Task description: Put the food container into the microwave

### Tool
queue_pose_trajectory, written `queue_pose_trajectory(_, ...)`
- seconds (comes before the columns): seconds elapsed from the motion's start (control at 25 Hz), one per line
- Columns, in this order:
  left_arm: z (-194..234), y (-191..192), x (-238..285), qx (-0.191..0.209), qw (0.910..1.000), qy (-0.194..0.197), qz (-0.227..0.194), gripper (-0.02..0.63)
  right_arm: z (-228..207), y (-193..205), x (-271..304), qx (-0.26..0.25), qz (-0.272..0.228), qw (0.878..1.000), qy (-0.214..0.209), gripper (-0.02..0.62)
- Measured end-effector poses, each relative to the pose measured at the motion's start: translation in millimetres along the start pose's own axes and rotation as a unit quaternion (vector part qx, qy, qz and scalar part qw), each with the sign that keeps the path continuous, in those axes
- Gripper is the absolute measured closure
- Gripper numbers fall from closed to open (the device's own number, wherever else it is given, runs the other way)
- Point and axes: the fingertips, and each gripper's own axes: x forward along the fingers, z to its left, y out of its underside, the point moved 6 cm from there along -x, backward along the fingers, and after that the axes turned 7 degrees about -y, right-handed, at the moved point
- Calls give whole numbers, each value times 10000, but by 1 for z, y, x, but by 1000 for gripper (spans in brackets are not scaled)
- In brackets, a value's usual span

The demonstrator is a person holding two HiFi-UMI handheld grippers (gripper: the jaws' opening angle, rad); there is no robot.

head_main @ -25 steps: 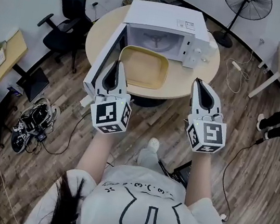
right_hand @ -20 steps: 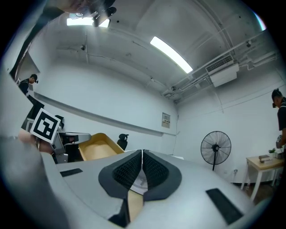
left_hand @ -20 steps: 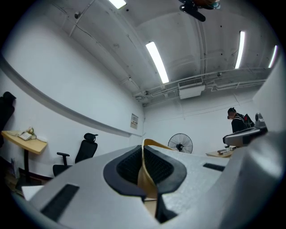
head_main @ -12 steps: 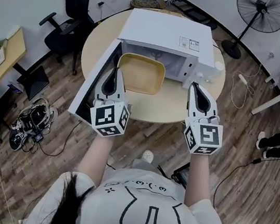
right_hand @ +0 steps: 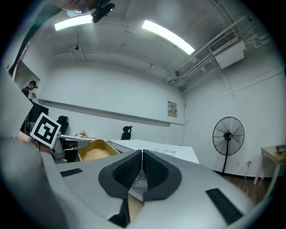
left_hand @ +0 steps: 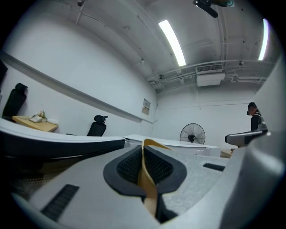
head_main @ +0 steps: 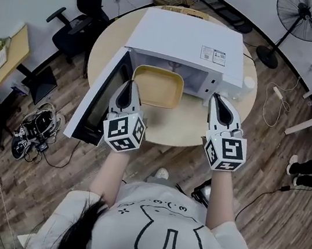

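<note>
1. The container (head_main: 157, 86) has moved up the frame, from the near part of the table (head_main: 178, 131) to the mouth of the microwave (head_main: 187, 38). Its far rim now sits at the opening, centre frame.
2. The left gripper (head_main: 131, 85) came with it, jaws pinched tight on the container's near-left rim.
3. The right gripper (head_main: 218, 99), jaws together and empty, has advanced alongside, right of the container.
4. The door (head_main: 92, 102) stands open at left, so probably only the push inward remains.
</note>
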Motion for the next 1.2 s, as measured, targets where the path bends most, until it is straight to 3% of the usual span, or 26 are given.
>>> queue_pose_trajectory(0.36,0,26,27,-214,9994,-28,272,588,-3,23,14,173,143,9997,-4,563)
queue_pose_trajectory(0.84,16,64,55,-423,9978,281,430,587,6,47,25,108,32,9992,379,563)
queue_pose_trajectory(1.2,24,78,85,-808,9940,203,705,588,15,51,46,4,169,9995,265,563)
